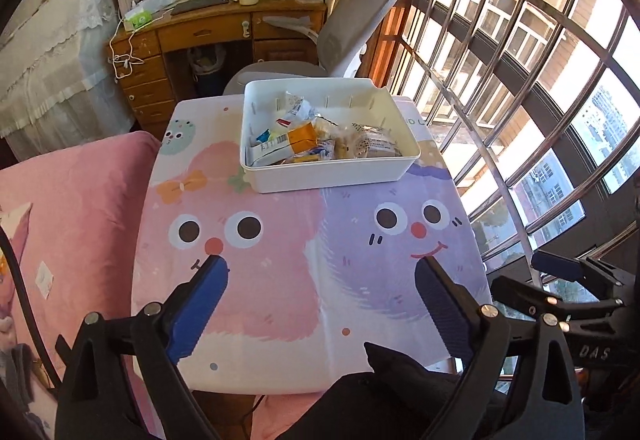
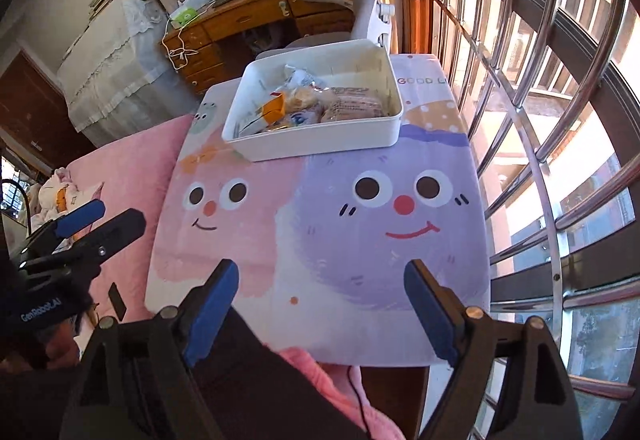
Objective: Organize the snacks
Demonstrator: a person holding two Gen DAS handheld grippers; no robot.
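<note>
Both grippers hang wide open and hold nothing: the left gripper (image 1: 320,272) low in its frame, the right gripper (image 2: 322,276) likewise, each over the near edge of the cartoon-face tablecloth (image 1: 280,280). The white plastic bin (image 1: 332,172) sits upper centre at the far end, with the wrapped snacks (image 1: 316,138) piled inside. A grey office chair (image 1: 352,28) stands behind it.

My left claw (image 1: 322,264) hangs wide apart, holding nothing, over the cartoon-print worktop (image 1: 280,280). Beyond it, at the worktop's far edge, the white bin (image 1: 332,170) holds wrapped snacks (image 1: 320,138).
</note>
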